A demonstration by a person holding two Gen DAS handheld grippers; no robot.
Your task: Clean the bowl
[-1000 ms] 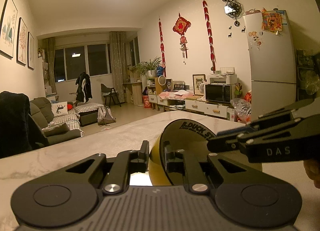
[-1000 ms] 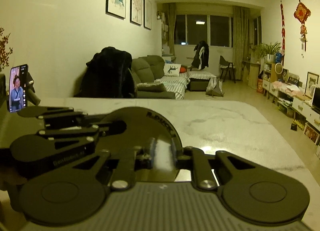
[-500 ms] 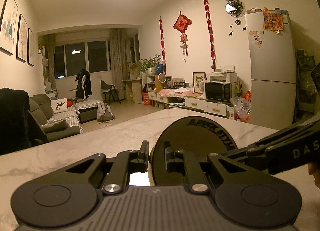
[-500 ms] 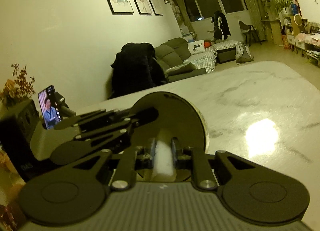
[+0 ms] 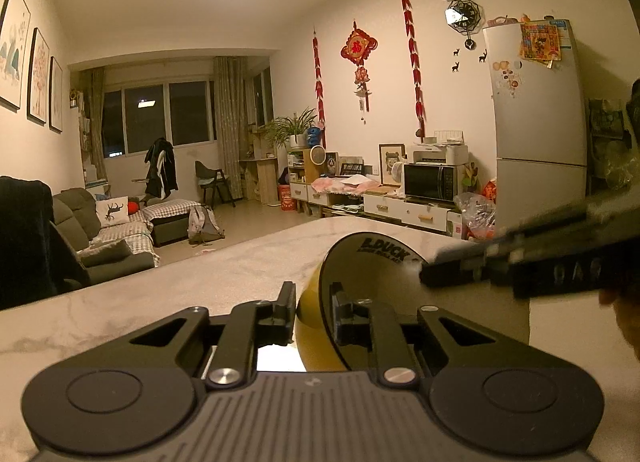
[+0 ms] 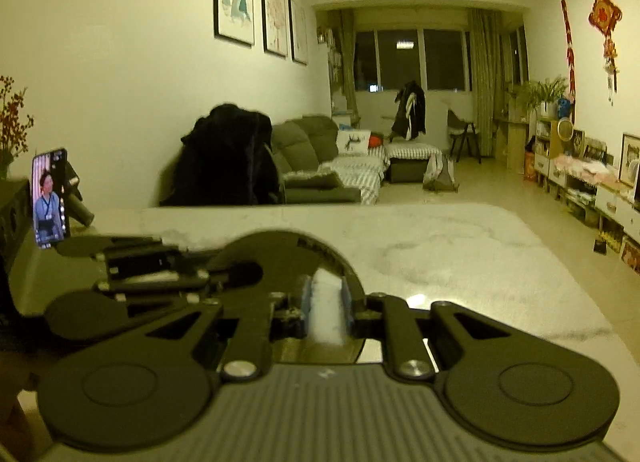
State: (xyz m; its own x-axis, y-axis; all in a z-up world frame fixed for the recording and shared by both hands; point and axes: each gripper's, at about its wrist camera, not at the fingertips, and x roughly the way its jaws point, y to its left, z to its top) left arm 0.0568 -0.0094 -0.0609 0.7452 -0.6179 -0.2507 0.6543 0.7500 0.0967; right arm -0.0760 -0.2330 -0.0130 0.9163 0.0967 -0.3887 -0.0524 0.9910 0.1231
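A bowl (image 5: 372,262), yellow outside and dark inside with "B.DUCK" lettering, is held on edge above the marble table (image 5: 224,274). My left gripper (image 5: 312,312) is shut on the bowl's rim, one finger outside and one inside. My right gripper (image 6: 326,308) is shut on a white sponge (image 6: 326,310) with blue sides, pressed into the bowl's dark inside (image 6: 288,258). The right gripper also shows, blurred, in the left wrist view (image 5: 516,266), reaching into the bowl from the right. The left gripper shows in the right wrist view (image 6: 156,266) at the left.
A phone (image 6: 49,198) on a stand plays a video at the table's far left. Beyond the table are a sofa (image 5: 100,234), a fridge (image 5: 536,122) and a low cabinet with a microwave (image 5: 430,182).
The bowl has tilted back so its yellow outside shows again. The right gripper with the sponge has swung and shifted inside the bowl, and is motion-blurred.
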